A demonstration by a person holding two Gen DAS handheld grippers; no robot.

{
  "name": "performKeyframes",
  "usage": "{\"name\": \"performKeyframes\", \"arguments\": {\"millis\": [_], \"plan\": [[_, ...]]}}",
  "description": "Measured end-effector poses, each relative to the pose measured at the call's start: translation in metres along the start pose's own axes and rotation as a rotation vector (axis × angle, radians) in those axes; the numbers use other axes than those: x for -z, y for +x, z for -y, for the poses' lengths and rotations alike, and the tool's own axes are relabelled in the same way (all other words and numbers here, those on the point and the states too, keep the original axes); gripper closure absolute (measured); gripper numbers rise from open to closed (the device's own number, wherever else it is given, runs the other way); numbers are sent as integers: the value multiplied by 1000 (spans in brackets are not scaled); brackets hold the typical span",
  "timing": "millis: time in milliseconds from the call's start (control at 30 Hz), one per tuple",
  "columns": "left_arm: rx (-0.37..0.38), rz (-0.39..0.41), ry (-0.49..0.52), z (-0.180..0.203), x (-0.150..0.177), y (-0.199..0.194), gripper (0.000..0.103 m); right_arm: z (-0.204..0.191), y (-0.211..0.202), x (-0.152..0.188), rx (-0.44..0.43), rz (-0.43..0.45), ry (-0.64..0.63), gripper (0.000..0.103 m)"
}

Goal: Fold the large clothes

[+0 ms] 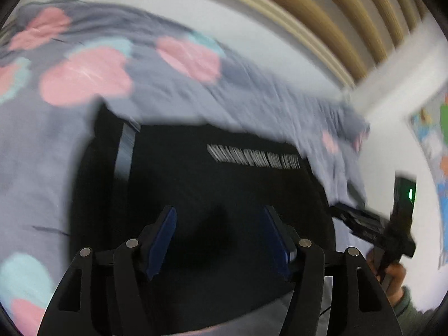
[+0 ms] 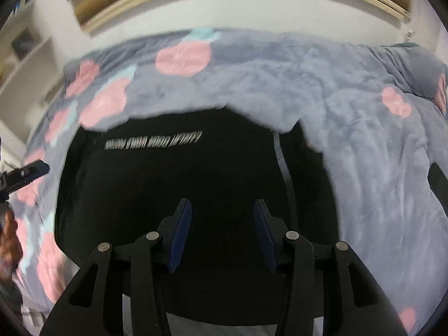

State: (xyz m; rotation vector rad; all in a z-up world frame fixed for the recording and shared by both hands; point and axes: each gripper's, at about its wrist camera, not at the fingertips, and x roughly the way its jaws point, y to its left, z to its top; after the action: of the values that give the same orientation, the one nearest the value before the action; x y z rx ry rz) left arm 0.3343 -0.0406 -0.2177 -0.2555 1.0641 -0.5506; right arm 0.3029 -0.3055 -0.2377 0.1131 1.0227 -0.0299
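Black garment (image 1: 212, 184) lying flat on the grey flowered blanket (image 2: 364, 140) of the bed, white lettering showing, seemingly folded into a rough rectangle. Left gripper (image 1: 221, 240) above it, part open, empty. Right gripper (image 2: 222, 235) likewise narrower, empty. Probably one fold just laid; further folds and tidying likely left.

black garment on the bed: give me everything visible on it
The black garment lies spread flat on a grey blanket printed with pink fruit. It looks like soft matte fabric, with one line of white lettering across it, too blurred to read, and a grey stripe running along one side. The blanket's edge overlaps its far side. Nothing grips it: both grippers' fingers stand apart with nothing between them.
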Motion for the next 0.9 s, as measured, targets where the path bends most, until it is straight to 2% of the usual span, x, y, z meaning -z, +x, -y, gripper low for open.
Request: {"name": "performKeyframes", "arguments": {"millis": [100,133,200,300,367,433,467,533,633,700,767,833,900], "plan": [[-102,-94,74,20,19,50,38,-19,31,14,6,-76,8,54],[-146,-99,90,21,24,63,38,-21,41,16,28,-91,3,54],[-189,-118,93,15,27,88,37,-27,67,24,78,-126,-28,54],[-192,-129,61,7,17,101,37,-16,91,24,43,-161,28,54],[-208,-140,79,11,10,99,37,-12,94,22,33,-167,42,54],[-185,-134,77,16,2,86,37,-13,85,14,31,-180,36,54],[-146,-106,69,19,-5,73,37,-13,77,10,23,-171,37,54],[-94,-20,47,19,-25,49,37,-11,53,-4,-13,-93,45,54],[-100,24,10,13,-53,47,37,-6,33,-37,0,47,63,52],[-152,-9,-24,-2,-69,68,37,-3,46,-57,14,50,73,52],[-201,-78,-76,-20,-71,94,36,2,80,-73,48,-8,87,52],[-222,-147,-109,-36,-74,120,32,4,112,-74,28,-88,111,52],[-264,-169,-76,-38,-73,132,25,17,138,-72,-7,-152,165,51]]}}
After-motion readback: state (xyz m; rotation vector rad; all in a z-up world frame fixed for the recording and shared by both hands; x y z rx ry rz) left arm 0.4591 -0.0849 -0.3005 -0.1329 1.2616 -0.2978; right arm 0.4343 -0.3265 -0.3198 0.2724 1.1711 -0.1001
